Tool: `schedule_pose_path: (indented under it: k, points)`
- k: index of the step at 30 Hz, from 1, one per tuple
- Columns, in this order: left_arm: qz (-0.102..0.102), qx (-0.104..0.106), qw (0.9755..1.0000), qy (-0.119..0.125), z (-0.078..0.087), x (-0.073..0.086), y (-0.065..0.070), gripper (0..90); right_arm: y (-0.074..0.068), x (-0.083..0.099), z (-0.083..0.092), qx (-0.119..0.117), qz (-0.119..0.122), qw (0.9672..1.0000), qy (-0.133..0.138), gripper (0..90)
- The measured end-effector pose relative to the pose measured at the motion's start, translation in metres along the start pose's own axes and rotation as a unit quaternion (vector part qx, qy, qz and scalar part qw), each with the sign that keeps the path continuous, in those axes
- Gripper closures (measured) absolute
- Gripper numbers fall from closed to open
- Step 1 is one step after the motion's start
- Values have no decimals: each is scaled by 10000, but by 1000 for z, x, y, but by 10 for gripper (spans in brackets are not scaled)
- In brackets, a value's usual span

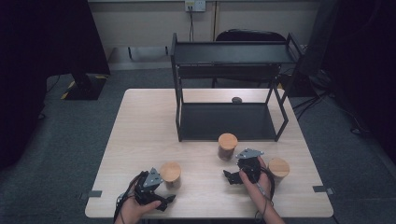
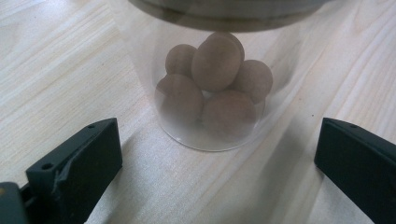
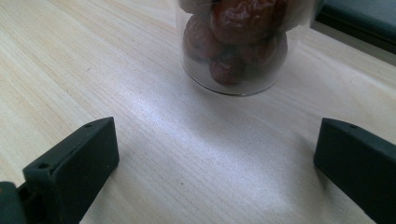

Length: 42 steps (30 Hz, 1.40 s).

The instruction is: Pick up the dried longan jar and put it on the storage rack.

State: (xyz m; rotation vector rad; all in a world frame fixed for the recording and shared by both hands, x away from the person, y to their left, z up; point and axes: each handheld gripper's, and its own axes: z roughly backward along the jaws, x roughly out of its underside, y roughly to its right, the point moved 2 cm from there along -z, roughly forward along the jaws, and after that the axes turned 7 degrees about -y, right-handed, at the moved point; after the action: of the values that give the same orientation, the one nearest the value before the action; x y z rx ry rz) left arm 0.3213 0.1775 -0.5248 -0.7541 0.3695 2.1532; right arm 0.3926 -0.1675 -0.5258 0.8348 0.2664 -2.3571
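So far nothing is held: left gripper (image 1: 164, 199), fingers apart, faces the jar of pale balls (image 2: 212, 88); right gripper (image 1: 232, 176), fingers apart, faces the jar of red fruit (image 3: 236, 44). All three jars stand on the desk (image 1: 140, 135), the shelf (image 1: 224, 120) bare.

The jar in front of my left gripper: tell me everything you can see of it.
The jar is a clear, round glass jar with a light wooden lid, standing upright on the wooden table near its front edge. It holds a small heap of pale brown, matt balls that fills only its lower part. Nothing touches it except the table; the left gripper faces it with jaws wide open, the jar beyond their tips.
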Motion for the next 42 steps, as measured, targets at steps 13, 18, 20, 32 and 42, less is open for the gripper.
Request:
schedule_pose_path:
  k: [13, 18, 20, 32, 42]
  points:
    - [268, -32, 9996, 127, 2, 0, -2, 31, 0, 0, 0, 3, 1, 10000, 2, 0]
    - [365, -22, 9990, 253, 4, -3, -2, 31, 0, 0, 0, 1, 0, 10000, 3, 0]
    - [383, -3, 9989, 281, 4, -3, -3, 31, 0, 0, 0, 1, 0, 10000, 4, 0]
    - [483, 23, 9981, 380, 4, -6, -3, 36, 0, 0, 0, 2, -1, 10000, 4, 0]
    - [468, 93, 9979, 449, 1, -11, -4, 43, 0, 0, 0, 4, -1, 10000, 2, 0]
